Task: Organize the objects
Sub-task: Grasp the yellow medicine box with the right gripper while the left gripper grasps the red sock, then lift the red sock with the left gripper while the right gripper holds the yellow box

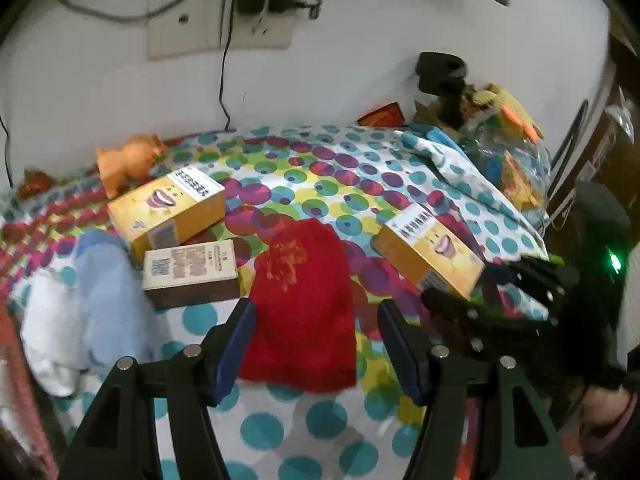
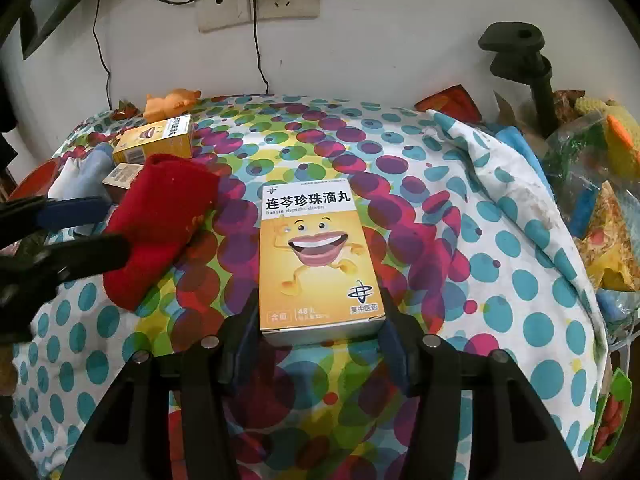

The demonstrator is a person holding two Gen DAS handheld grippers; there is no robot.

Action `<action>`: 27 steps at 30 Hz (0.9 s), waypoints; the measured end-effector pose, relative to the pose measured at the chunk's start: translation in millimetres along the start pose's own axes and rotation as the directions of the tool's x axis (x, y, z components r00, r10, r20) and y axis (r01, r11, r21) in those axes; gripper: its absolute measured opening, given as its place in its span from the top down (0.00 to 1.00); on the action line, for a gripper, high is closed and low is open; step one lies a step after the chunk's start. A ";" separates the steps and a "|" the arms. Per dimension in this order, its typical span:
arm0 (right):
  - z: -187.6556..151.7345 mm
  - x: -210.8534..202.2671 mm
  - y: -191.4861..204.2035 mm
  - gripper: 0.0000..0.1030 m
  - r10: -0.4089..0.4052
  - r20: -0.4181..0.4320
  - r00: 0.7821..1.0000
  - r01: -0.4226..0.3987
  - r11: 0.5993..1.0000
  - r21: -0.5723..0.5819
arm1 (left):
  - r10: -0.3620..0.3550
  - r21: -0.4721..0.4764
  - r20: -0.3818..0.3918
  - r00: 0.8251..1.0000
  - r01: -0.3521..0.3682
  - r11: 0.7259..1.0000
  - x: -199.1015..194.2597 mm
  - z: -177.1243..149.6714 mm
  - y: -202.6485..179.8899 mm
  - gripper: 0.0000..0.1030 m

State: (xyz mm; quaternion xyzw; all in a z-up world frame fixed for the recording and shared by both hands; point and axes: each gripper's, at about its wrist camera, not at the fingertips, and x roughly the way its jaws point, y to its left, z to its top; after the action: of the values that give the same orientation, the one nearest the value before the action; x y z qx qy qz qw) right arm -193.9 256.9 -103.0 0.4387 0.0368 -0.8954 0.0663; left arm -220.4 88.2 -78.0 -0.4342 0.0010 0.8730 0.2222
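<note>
From the left wrist view, the left claw (image 1: 316,344) hangs wide open over a red knitted cloth (image 1: 302,304), which lies between its blue pads without either pad pressing on it. The cloth rests on a surface under a polka-dot cover (image 1: 320,168). To the left, a yellow medicine box (image 1: 168,208) leans partly on a beige and brown box (image 1: 192,272), and a pale blue and white cloth (image 1: 88,304) lies just beside them. An orange toy (image 1: 128,160) sits near the wall. At right, the right claw (image 1: 472,292) has its tips at the near end of a second yellow box (image 1: 428,256).

From the right wrist view, the right claw (image 2: 320,324) is partly closed, its pads against both sides of the second yellow box (image 2: 316,260), which lies flat, face up, near the middle of the cover (image 2: 500,272). The left claw (image 2: 100,228) reaches in from the left, straddling the red cloth (image 2: 160,216). A black clamp (image 2: 520,64) stands at the far right beside a heap of plastic bags (image 2: 592,184).
</note>
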 end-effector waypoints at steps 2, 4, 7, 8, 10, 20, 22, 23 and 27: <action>0.3 0.3 1.6 0.49 -0.002 -0.001 1.000 0.002 1.000 -0.001 | 0.015 0.015 -0.003 1.000 -0.015 1.000 7.8 3.1 -3.0 0.37; 0.3 0.4 2.6 0.47 -0.001 -0.001 1.000 0.001 1.000 -0.003 | 0.052 0.049 0.003 0.999 -0.052 0.997 12.2 4.6 -9.0 0.37; 0.7 1.3 4.9 0.47 0.000 -0.002 1.000 0.000 1.000 -0.004 | 0.103 0.106 -0.008 0.995 -0.101 0.989 25.2 6.7 -16.3 0.37; 0.9 1.5 5.4 0.47 0.001 -0.001 1.000 -0.001 1.000 -0.003 | 0.112 0.115 -0.013 0.994 -0.110 0.987 29.0 6.9 -16.9 0.37; 0.9 1.2 4.9 0.47 0.000 -0.002 1.000 0.000 1.000 -0.004 | 0.126 0.116 -0.017 0.992 -0.123 0.986 34.2 6.9 -15.2 0.37; 1.2 1.8 6.5 0.47 -0.002 -0.002 1.000 0.002 1.000 -0.005 | 0.123 0.082 -0.008 0.992 -0.122 0.989 41.8 4.6 -5.6 0.37; 1.0 1.2 4.7 0.47 0.000 -0.002 1.000 0.000 1.000 -0.003 | 0.143 0.088 -0.008 0.990 -0.142 0.986 42.6 4.0 -7.6 0.41; 1.4 1.7 5.6 0.47 0.000 -0.002 1.000 0.000 1.000 -0.003 | 0.143 0.090 -0.002 0.990 -0.142 0.986 41.6 3.4 -9.2 0.48; 1.2 1.2 4.9 0.47 0.000 -0.002 1.000 0.000 1.000 -0.003 | 0.165 0.104 0.011 0.986 -0.165 0.981 37.3 -0.6 -15.0 0.62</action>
State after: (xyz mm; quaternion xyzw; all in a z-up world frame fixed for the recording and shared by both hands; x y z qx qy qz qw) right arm -194.9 251.8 -103.2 0.4394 0.0382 -0.8950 0.0669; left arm -233.6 116.1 -103.8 -0.4195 0.0822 0.8876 0.1714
